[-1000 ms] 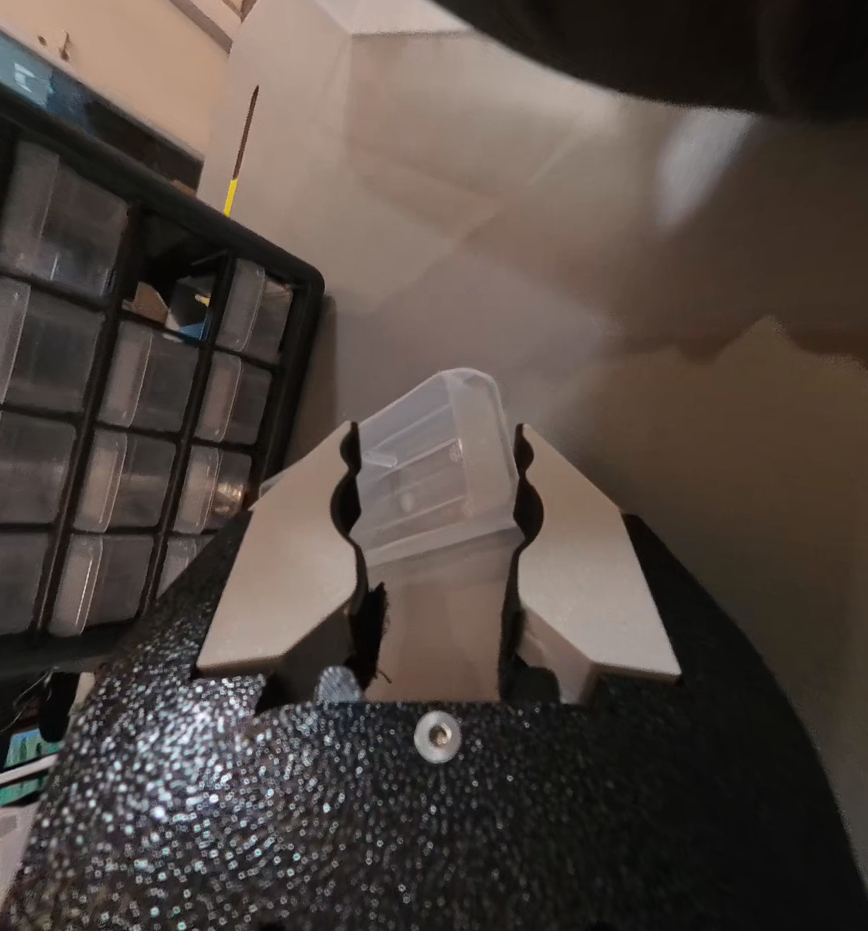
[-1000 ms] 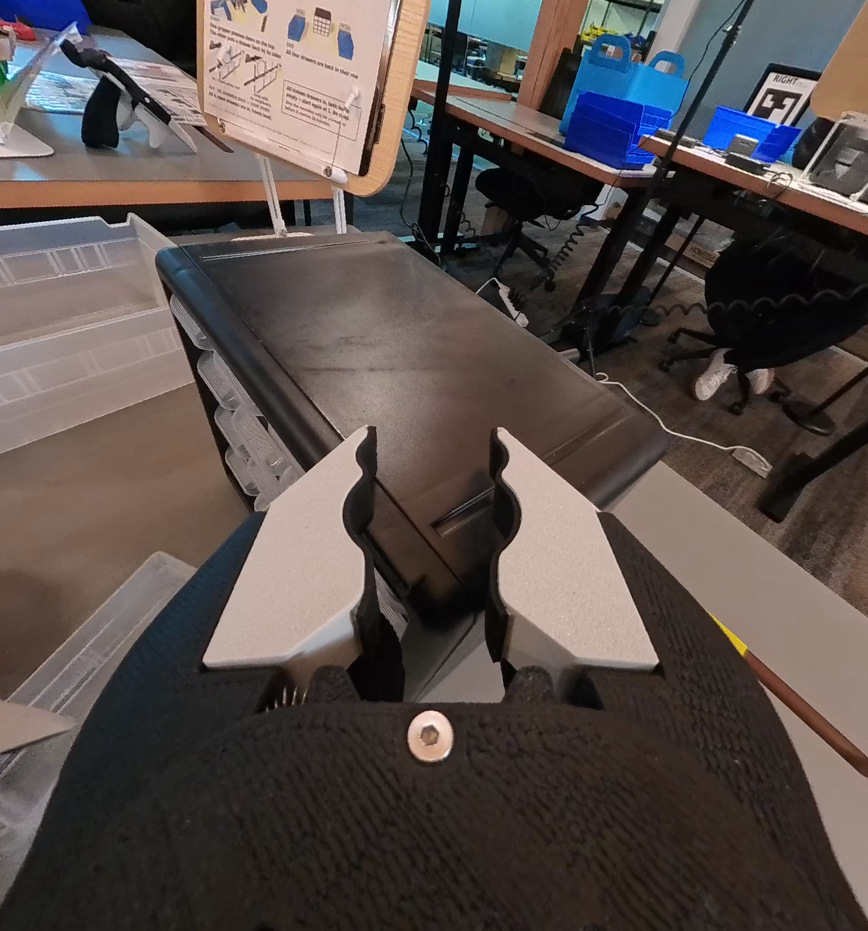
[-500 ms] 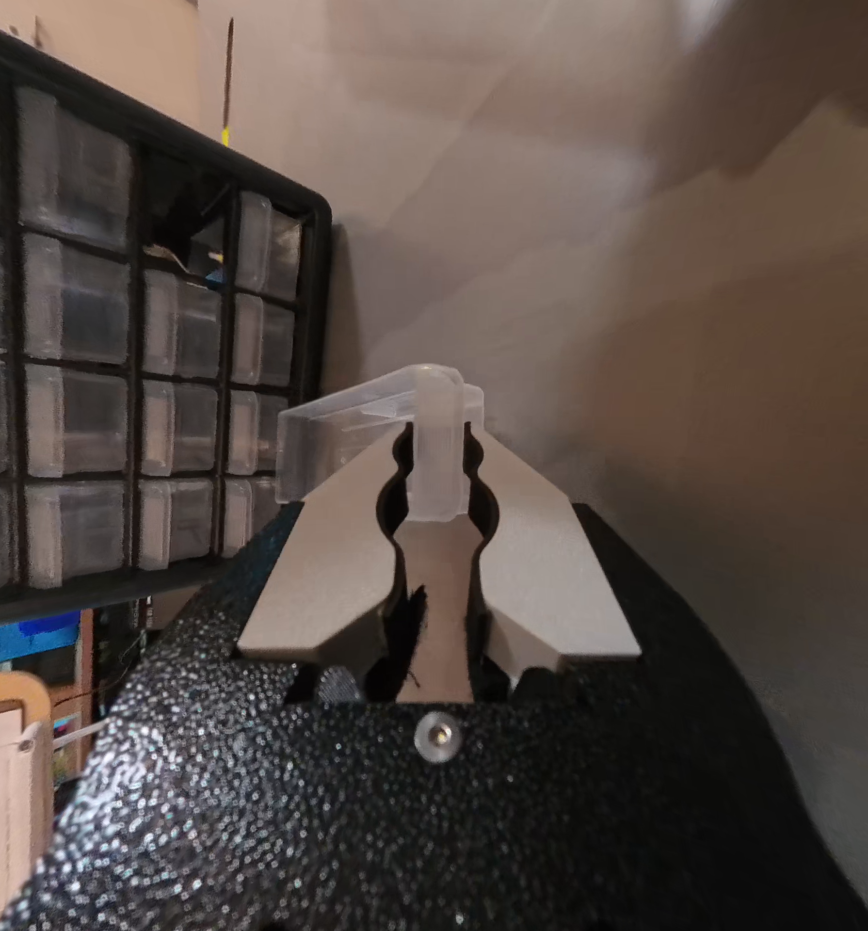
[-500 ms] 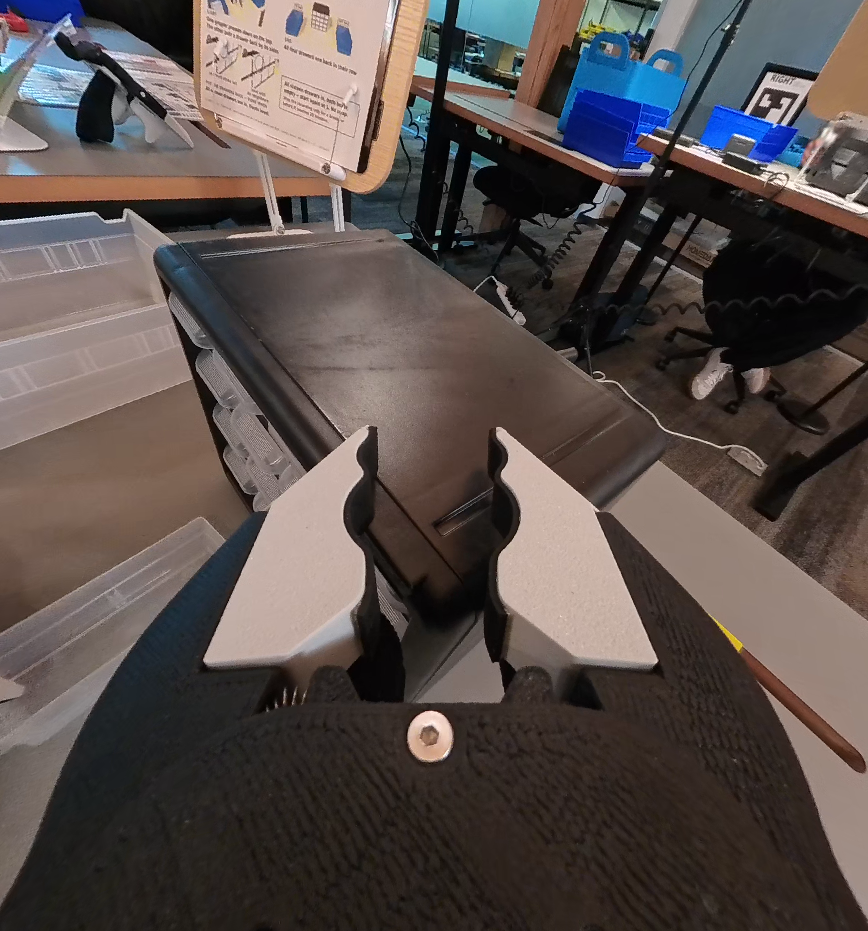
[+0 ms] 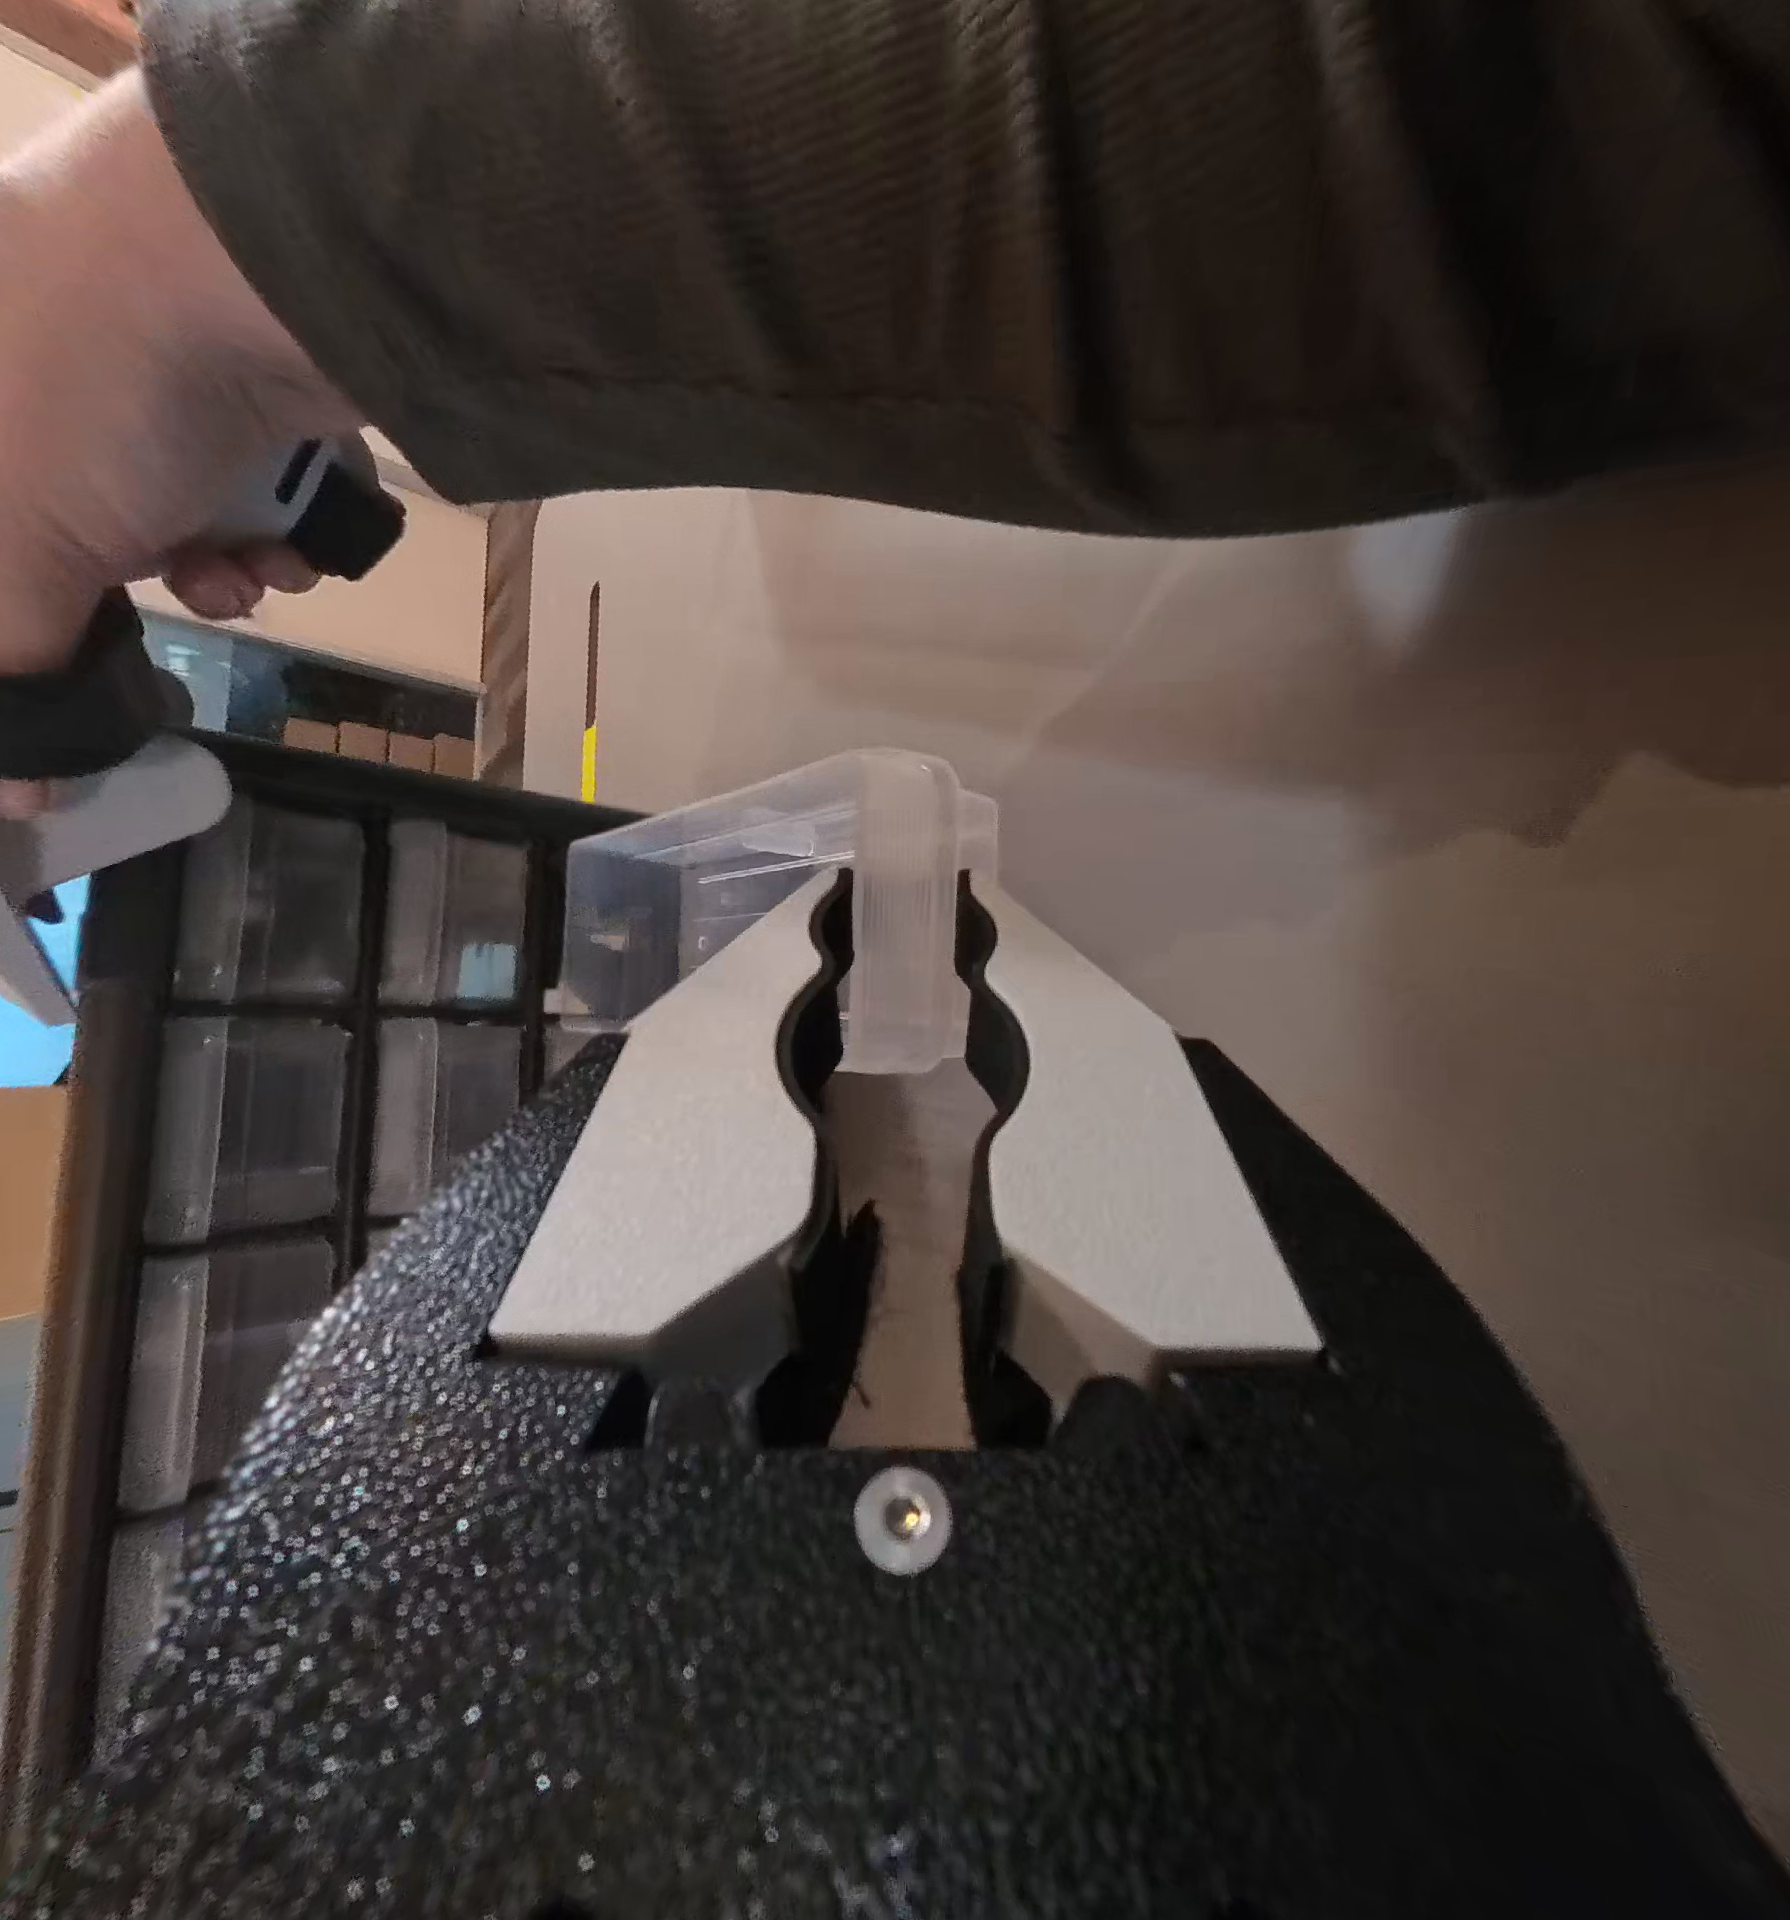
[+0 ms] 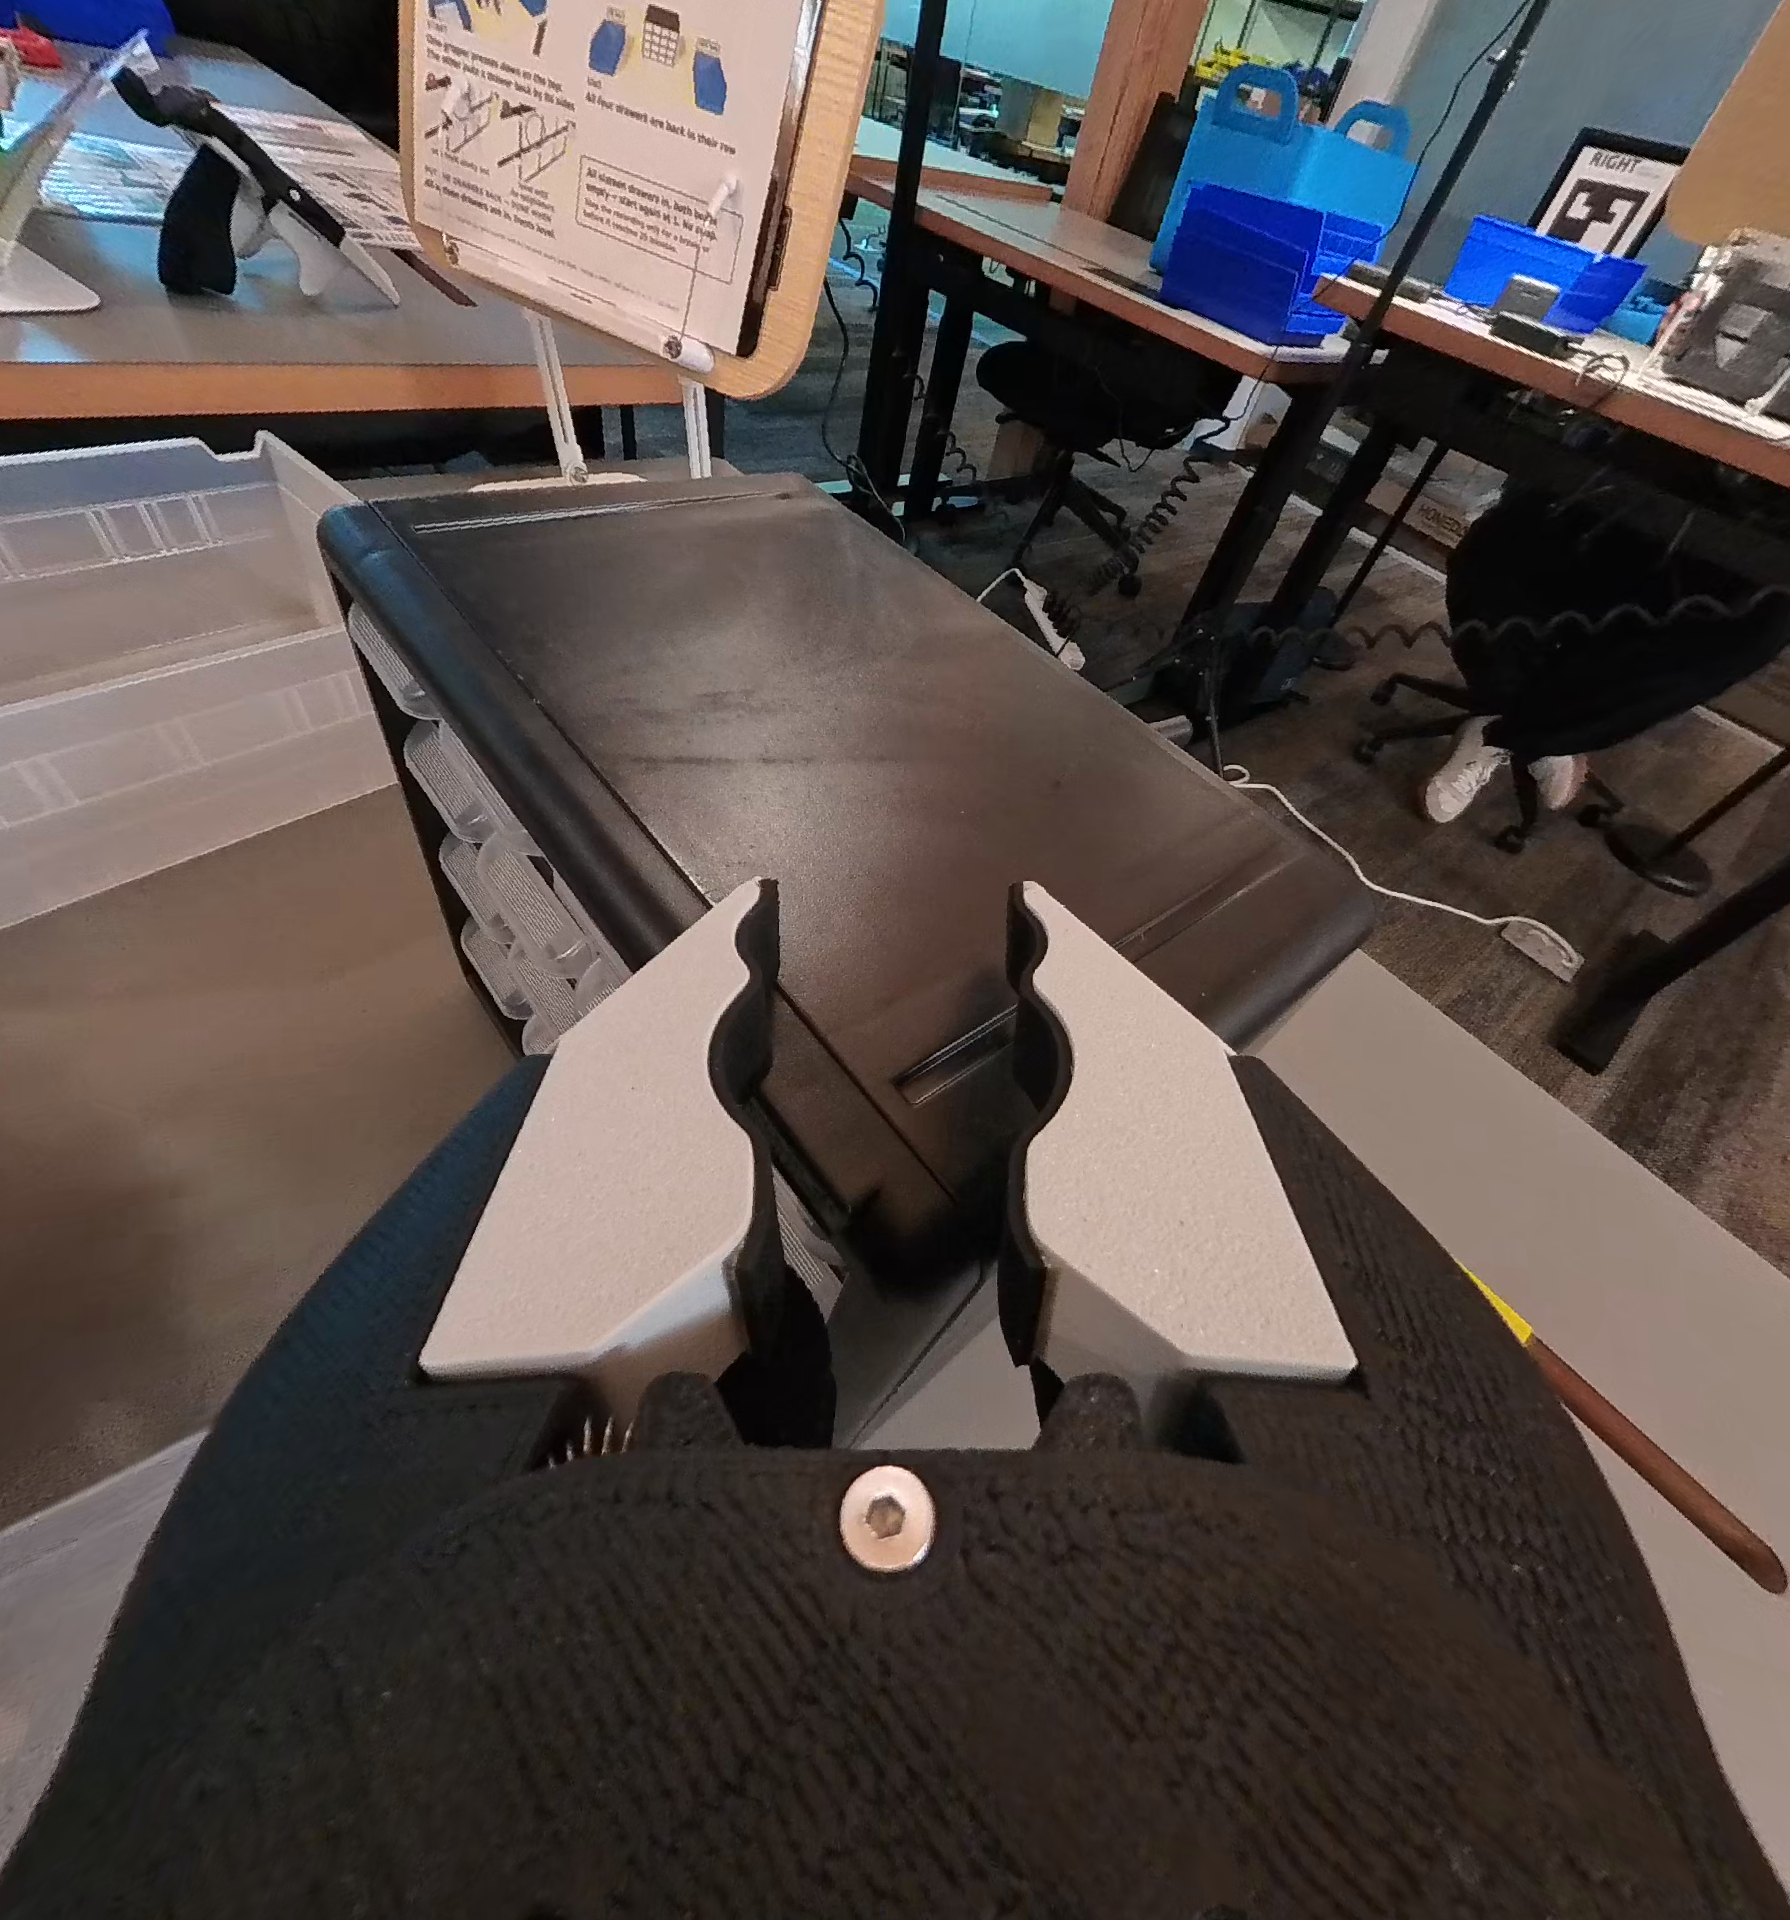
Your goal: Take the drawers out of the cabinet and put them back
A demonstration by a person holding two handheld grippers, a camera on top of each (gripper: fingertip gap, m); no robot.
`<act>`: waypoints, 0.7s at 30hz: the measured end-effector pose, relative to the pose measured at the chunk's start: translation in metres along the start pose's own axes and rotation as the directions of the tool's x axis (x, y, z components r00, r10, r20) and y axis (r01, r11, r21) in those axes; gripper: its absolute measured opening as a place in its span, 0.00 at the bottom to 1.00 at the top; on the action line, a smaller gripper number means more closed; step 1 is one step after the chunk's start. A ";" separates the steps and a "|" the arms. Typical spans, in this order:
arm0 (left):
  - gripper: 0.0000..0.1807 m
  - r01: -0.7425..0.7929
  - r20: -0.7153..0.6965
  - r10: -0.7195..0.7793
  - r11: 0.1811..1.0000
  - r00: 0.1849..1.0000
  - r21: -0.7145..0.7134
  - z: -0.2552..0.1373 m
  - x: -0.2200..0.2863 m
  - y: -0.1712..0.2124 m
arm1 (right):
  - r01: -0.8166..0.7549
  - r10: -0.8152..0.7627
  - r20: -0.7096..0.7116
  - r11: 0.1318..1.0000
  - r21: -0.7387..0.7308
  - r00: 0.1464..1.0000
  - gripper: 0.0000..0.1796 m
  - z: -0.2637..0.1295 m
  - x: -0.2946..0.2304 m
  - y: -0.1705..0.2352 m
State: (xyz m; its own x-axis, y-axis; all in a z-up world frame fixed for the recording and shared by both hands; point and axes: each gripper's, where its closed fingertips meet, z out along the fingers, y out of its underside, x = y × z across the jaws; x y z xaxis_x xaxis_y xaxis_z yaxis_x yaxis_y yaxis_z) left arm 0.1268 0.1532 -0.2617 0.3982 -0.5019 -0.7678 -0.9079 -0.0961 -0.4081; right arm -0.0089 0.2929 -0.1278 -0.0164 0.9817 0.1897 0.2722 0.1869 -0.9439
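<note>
In the left wrist view my left gripper point(image 5: 901, 896) is shut on the ribbed front handle of a small clear drawer point(image 5: 704, 873). The drawer is held out of the cabinet, its body pointing left. The black cabinet point(image 5: 278, 997) with rows of clear drawers stands just left of it. In the right wrist view my right gripper point(image 6: 891, 914) is open and empty, its fingers over the near corner of the cabinet's flat black top point(image 6: 818, 748). Drawer handles point(image 6: 496, 842) show along the cabinet's left face. The right gripper point(image 5: 49, 842) also shows at the upper left of the left wrist view.
A person's hand point(image 5: 70, 416) and dark sleeve point(image 5: 974, 239) span the top of the left wrist view. A clear plastic tray point(image 6: 122, 623) lies left of the cabinet. A clipboard with a sheet point(image 6: 642, 156) stands behind it. A brown stick point(image 6: 1649, 1465) lies at the right table edge.
My left gripper has closed tighter on the drawer handle, turned the drawer sideways and moved under the person's arm beside the cabinet. My right gripper has stayed over the cabinet top.
</note>
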 end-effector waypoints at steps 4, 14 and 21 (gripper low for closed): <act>0.09 0.059 -0.055 -0.057 0.998 0.997 0.032 0.017 -0.004 -0.001 | -0.001 0.001 0.001 1.000 0.001 1.000 0.24 0.000 0.000 0.000; 0.09 0.085 -0.018 -0.085 0.996 0.996 -0.009 0.028 -0.025 0.005 | -0.006 0.006 0.005 1.000 0.003 1.000 0.24 0.000 0.000 0.000; 0.09 0.070 -0.021 -0.071 0.997 0.997 -0.034 0.035 -0.033 0.011 | -0.005 0.005 0.003 1.000 0.003 1.000 0.24 0.000 0.001 0.000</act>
State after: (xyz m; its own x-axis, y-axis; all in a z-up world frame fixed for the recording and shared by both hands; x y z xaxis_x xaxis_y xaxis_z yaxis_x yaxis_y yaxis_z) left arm 0.1082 0.1985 -0.2576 0.4590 -0.5116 -0.7264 -0.8815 -0.1602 -0.4441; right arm -0.0091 0.2935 -0.1279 -0.0181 0.9828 0.1840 0.2692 0.1820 -0.9457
